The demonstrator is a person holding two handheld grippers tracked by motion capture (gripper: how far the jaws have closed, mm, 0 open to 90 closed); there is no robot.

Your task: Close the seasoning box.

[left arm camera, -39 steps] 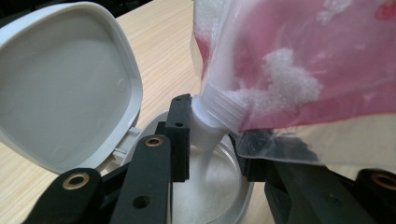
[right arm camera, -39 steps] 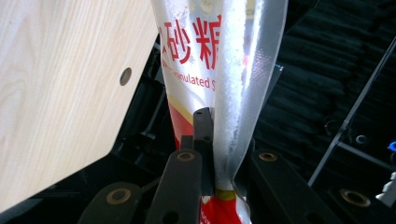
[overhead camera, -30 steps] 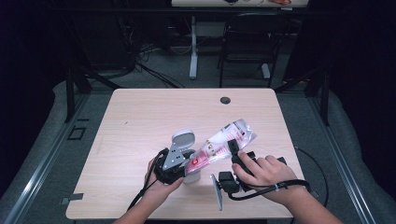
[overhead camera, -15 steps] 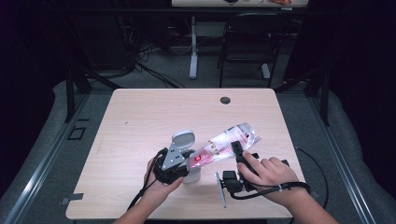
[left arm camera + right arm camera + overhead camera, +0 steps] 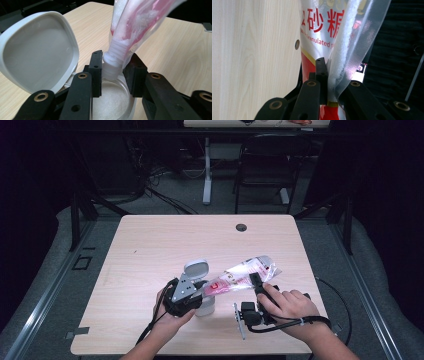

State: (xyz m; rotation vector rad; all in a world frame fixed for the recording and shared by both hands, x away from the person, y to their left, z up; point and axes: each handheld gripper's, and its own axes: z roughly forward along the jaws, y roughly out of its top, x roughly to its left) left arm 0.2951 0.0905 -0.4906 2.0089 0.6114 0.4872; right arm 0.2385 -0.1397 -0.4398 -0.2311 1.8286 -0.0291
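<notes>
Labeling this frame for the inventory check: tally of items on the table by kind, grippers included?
Sugar pouch: 1
White container with flip lid: 1
Handheld grippers: 2, left gripper around the container, right gripper clamped on the pouch
Total: 4

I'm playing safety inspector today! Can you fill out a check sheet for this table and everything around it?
Surface: wooden table, bare apart from the job.
Job's things: sugar pouch tilted, spout over the open white jar; sugar inside; lid flipped back.
Clutter: nothing seen.
Grippers: left gripper around the jar's rim; right gripper pinches the pouch.
Cables: one trails from each gripper.
Surroundings: dark room, chair behind.
</notes>
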